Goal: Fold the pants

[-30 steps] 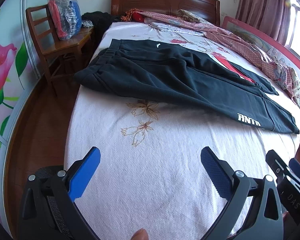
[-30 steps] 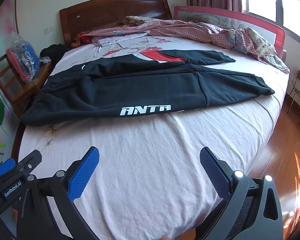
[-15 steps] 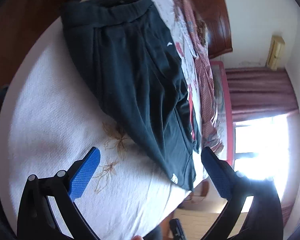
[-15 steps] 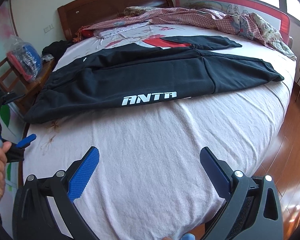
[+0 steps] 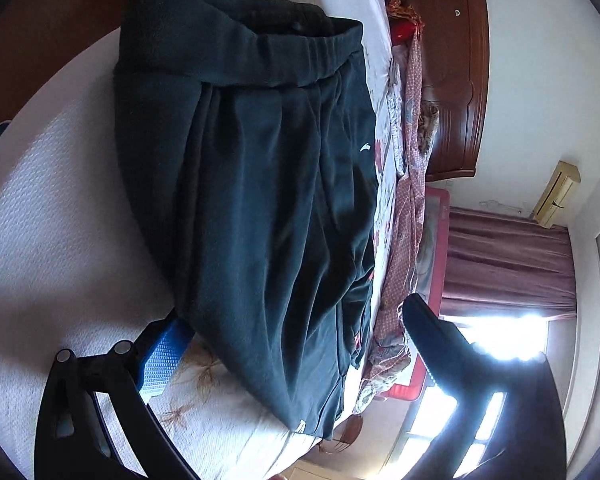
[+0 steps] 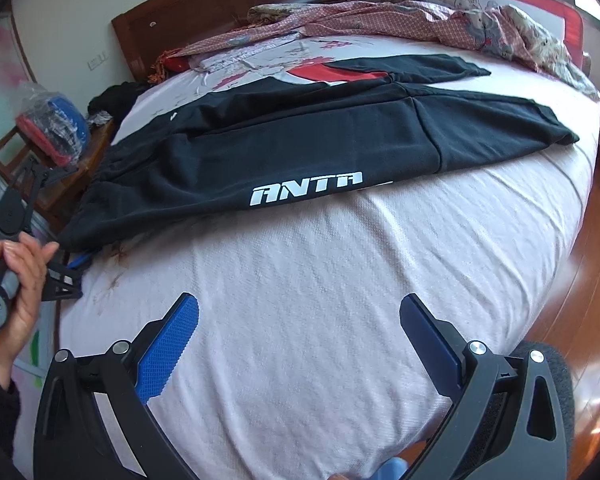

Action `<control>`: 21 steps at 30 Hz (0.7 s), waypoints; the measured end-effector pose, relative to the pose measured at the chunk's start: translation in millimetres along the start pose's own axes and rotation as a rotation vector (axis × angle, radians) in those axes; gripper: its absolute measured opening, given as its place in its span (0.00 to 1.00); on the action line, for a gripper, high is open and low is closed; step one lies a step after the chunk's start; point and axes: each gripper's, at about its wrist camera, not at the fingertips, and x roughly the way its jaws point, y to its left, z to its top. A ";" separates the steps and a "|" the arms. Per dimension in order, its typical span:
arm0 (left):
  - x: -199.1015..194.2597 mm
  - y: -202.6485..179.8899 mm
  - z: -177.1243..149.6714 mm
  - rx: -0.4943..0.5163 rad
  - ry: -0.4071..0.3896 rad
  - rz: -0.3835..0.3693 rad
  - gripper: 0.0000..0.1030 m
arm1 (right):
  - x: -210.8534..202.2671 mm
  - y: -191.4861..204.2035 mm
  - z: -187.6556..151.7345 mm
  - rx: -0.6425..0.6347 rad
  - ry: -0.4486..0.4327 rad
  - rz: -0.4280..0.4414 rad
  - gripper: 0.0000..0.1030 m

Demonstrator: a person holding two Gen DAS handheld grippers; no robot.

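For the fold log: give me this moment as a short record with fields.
garment: black ANTA sweatpants, spread lengthwise on the bed, unfolded
surface: white bedspread
left gripper: open, at the waistband end, one blue pad at the near edge of the pants
left hand: holding the left gripper's handle
right gripper: open, over bare bedspread, short of the pants
background: pink patterned quilt along the far side, wooden headboard
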 end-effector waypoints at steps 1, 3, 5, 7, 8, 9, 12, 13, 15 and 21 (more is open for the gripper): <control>1.1 -4.1 2.1 0.002 0.003 0.009 0.98 | -1.0 -3.2 2.2 0.037 0.007 0.032 0.97; -3.0 -19.6 9.9 0.022 0.020 0.027 0.98 | -2.8 -9.3 5.9 0.125 0.023 0.048 0.97; -6.6 -27.1 12.8 0.030 0.023 0.023 0.98 | 0.6 -18.4 7.3 0.242 0.074 0.073 0.97; -6.7 -26.1 16.9 0.014 0.016 0.022 0.98 | 9.1 -26.6 6.2 0.355 0.156 0.123 0.97; -6.0 -26.3 17.6 0.020 0.011 0.027 0.98 | 13.1 -28.4 5.3 0.382 0.184 0.192 0.97; -5.0 -27.3 18.7 0.029 0.008 0.043 0.98 | 13.7 -28.9 3.3 0.402 0.192 0.240 0.97; -0.7 -29.9 22.4 0.056 -0.009 0.044 0.96 | 16.6 -28.6 3.5 0.419 0.229 0.385 0.97; -2.1 -26.1 21.5 0.060 -0.018 0.033 0.88 | 19.1 -31.5 2.6 0.451 0.253 0.452 0.97; -0.5 -25.4 25.0 0.079 -0.008 0.010 0.63 | 21.4 -42.1 1.5 0.510 0.302 0.491 0.97; -6.6 -23.7 37.1 0.110 0.057 -0.113 0.10 | 10.6 -127.2 40.7 0.681 0.176 0.374 0.97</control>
